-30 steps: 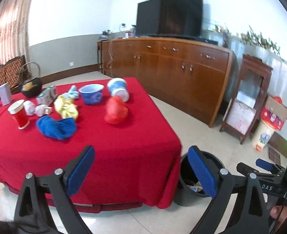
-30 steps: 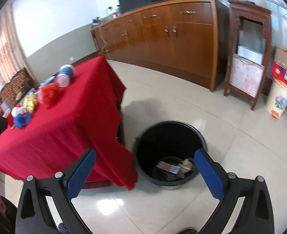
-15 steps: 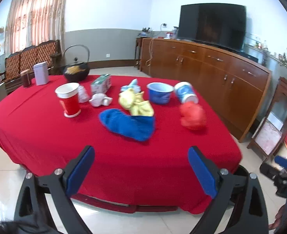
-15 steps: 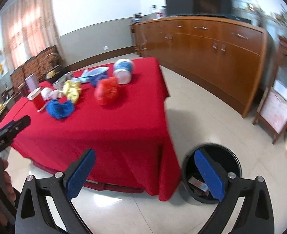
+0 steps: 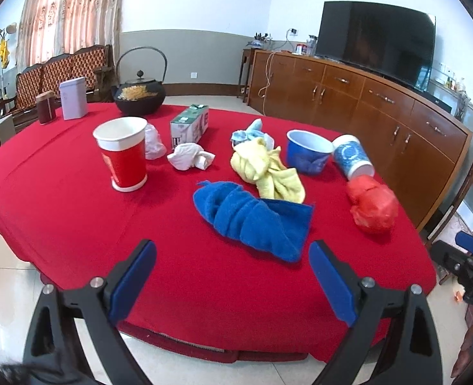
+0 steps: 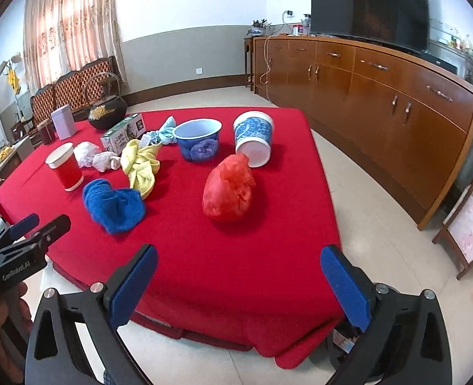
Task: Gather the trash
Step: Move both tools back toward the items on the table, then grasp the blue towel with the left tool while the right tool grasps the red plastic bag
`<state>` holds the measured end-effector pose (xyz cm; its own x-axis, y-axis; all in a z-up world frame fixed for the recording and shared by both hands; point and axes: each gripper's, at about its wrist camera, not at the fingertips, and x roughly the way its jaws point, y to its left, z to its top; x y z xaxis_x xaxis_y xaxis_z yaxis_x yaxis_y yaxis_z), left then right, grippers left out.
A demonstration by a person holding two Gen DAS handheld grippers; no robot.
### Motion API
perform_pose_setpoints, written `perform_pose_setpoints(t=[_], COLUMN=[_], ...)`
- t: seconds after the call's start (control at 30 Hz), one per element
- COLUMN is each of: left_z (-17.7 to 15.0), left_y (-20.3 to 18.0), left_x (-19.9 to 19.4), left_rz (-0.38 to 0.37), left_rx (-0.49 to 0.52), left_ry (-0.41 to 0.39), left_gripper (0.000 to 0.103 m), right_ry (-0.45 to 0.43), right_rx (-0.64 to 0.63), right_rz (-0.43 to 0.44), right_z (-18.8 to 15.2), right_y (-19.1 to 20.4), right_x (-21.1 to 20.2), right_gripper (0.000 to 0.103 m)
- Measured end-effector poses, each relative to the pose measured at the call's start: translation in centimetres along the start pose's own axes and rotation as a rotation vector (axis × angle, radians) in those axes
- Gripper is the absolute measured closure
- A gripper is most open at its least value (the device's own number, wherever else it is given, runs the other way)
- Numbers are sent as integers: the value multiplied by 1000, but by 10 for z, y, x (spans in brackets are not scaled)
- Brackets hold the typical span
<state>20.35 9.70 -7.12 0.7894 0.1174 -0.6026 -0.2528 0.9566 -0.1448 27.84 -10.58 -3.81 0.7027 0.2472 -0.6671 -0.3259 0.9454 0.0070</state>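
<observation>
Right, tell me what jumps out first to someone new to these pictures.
The bright red tablecloth fills both views, strewn with litter: a blue cloth nearest the open left gripper, a yellow cloth behind it, and a crumpled red bag ahead of the open right gripper. A red paper cup stands upright at the left, and a blue-patterned cup lies tipped over by the red bag.

You are working in a home living room. A table (image 5: 60, 199) under a red cloth is the centre. Beyond it a long wooden sideboard (image 5: 365, 102) lines the wall and carries a television (image 5: 376, 40). Left of the table stand carved wooden chairs (image 5: 66, 70) and a curtained window (image 5: 73, 9). The floor (image 6: 381, 231) is tiled.
</observation>
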Motion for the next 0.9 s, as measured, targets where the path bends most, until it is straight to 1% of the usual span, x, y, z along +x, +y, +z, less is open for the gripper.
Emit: perform_pose_setpoints(t=[0.13,0.2,0.27,0.3,0.4,0.5,0.53,0.57,0.6,0.63,0.67,0.7,0.77,0.83,0.9], left_z=[5,5,5,6,7,7,7,7,7,7,6,6,6,8,9], left_y=[-6,-8,-8,-7,-7,-6,-5,-3,-3,-3,-2,-2,0,0,1], left_x=[25,38,49,54,64,69,71,71,72,72,71,71,68,65,59], left_rz=[8,18,20,21,10,-2,-5,-12,-12,-10,-16,-22,-31,-39,-46], left_rx=[24,30,27,25,22,12,8,0,-2,0,0,0,0,-1,2], left_ry=[23,38,55,60,78,86,87,89,89,83,81,77,70,59,43], left_gripper=[7,7,7,8,12,14,17,22,24,30,38,46,53,57,60], right_ry=[20,32,46,51,67,84,92,99,105,113,114,111,98,85,72], right_rx=[0,2,3,7,13,19,22,26,30,35,39,42,47,51,53], right_rz=[7,14,21,25,30,39,44,52,60,70,76,81,89,95,98], right_z=[10,15,17,18,21,23,24,24,24,24,24,23,22,21,20], right_y=[2,2,2,2,1,-2,-2,-3,-4,-4,-5,-6,-7,-9,-11], right_x=[32,49,61,68,84,96,101,104,106,108,108,106,101,94,88], right_gripper=[1,3,10,11,14,20,24,32,38,50,63,67,74,78,79])
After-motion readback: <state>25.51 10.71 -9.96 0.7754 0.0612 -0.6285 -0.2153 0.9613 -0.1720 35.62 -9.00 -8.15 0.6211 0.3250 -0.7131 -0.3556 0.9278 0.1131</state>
